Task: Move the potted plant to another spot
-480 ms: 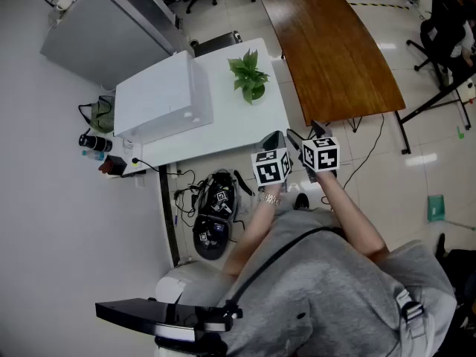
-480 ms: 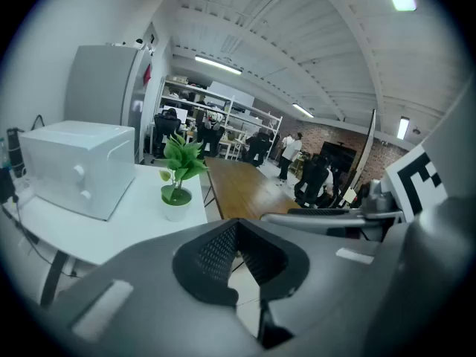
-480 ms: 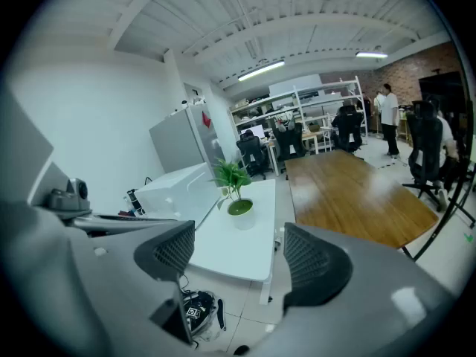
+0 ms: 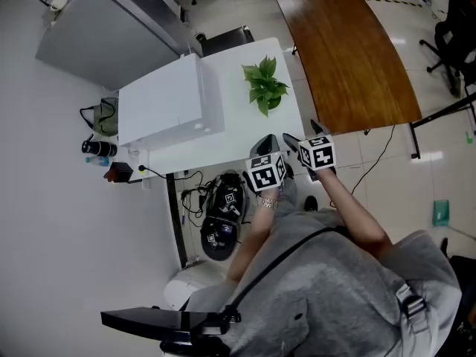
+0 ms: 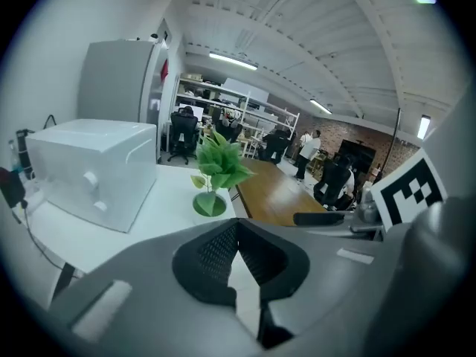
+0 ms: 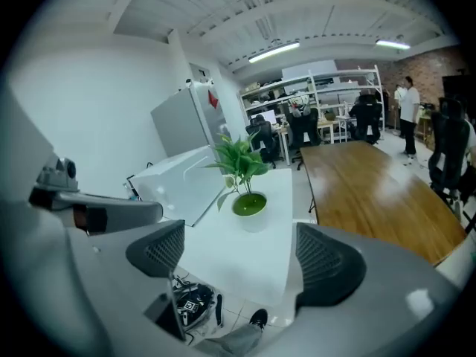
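Note:
The potted plant [image 4: 265, 88], green leaves in a small white pot, stands near the right edge of the white table [image 4: 230, 129]. Both grippers hover at the table's near right corner, a short way from the plant and not touching it. My left gripper [image 4: 268, 144] is shut with nothing in it. In the left gripper view its pads meet at the tips [image 5: 236, 229], and the plant [image 5: 214, 171] stands beyond them. My right gripper [image 4: 296, 141] is open and empty. In the right gripper view the plant [image 6: 249, 203] shows ahead, in the wide gap between the pads [image 6: 244, 257].
A large white box [image 4: 167, 103] fills the table's left half. A brown wooden table [image 4: 349, 50] stands right of the white one, across a narrow gap. Bags and cables [image 4: 222, 214] lie on the floor under the near edge. A grey cabinet [image 4: 104, 28] stands behind.
The head view has shifted, so the tables sit further right in the picture. Both grippers stand slightly nearer the plant. The plant has not moved on the table.

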